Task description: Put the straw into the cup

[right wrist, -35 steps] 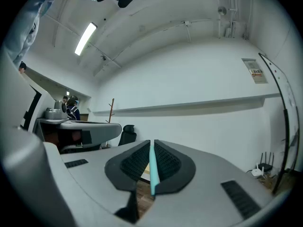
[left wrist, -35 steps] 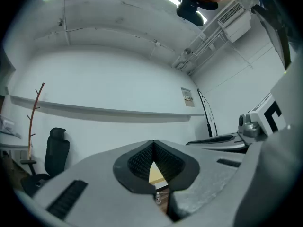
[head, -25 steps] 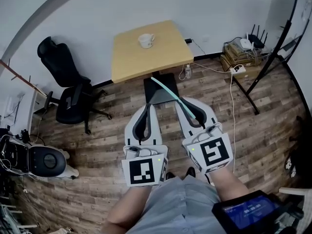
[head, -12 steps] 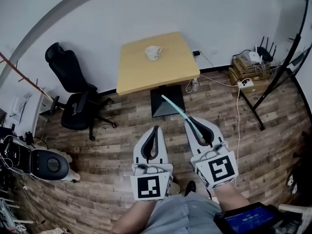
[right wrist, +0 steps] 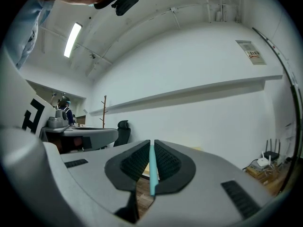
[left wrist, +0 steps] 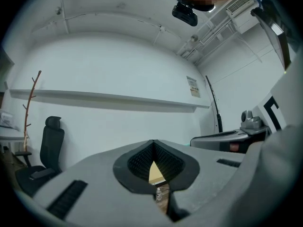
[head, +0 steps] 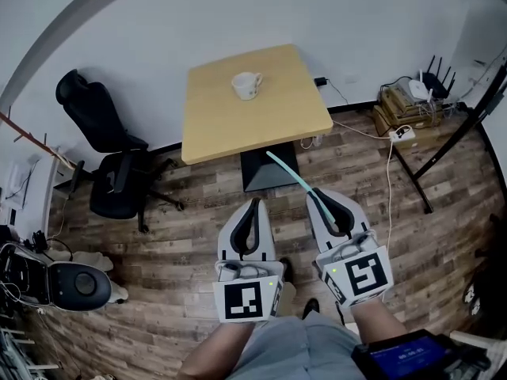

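Between the right gripper's (head: pixel 320 199) clamped jaws, the straw (head: pixel 289 174), long axis forward-left toward the table (head: pixel 222 125); left gripper's (head: pixel 253 206) jaws together.

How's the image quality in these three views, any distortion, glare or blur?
Head view: strong fisheye bends the floor planks; the cup and table look sharp. Left gripper view: dark round vignette, flat even light. Right gripper view: same vignette, bright ceiling light, straw crisp.

An office-like workroom: a black swivel office chair (head: pixel 111 165) stands on brown wood-plank flooring (head: pixel 174 244) beside a square light-wood table (head: pixel 261 117). A white router with black antennas (head: pixel 432 81) sits on stacked cardboard boxes (head: pixel 400 105) near a white power strip (head: pixel 402 132).
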`<state>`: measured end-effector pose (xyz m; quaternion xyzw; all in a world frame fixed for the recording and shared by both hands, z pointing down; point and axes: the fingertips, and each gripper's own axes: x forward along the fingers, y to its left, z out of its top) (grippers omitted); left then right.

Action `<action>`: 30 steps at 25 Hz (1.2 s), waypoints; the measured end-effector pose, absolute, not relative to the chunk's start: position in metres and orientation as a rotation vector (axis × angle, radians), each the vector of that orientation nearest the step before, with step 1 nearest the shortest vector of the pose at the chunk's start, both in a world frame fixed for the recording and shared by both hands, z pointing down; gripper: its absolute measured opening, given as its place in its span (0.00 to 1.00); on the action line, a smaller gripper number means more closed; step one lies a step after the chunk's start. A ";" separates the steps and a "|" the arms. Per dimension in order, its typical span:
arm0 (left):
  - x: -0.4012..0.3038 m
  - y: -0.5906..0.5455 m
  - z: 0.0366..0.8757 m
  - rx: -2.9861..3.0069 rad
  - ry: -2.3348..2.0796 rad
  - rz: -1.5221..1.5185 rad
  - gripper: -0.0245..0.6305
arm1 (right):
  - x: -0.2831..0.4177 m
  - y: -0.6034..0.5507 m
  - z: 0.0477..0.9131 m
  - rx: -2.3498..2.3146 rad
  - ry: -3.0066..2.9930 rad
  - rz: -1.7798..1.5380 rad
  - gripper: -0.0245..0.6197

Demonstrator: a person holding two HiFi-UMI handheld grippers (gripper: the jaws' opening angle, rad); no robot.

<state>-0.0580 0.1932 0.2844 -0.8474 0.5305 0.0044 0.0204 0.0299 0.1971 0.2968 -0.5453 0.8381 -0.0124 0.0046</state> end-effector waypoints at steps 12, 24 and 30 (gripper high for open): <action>-0.096 0.070 0.253 -2.614 1.584 0.113 0.03 | -0.007 0.071 0.264 -1.730 2.601 0.064 0.08; -0.095 0.006 0.255 -2.646 1.547 0.112 0.03 | -0.008 0.012 0.249 -1.768 2.586 0.124 0.08; -0.078 -0.028 0.282 -2.673 1.575 0.032 0.03 | 0.012 -0.022 0.275 -1.784 2.599 0.049 0.08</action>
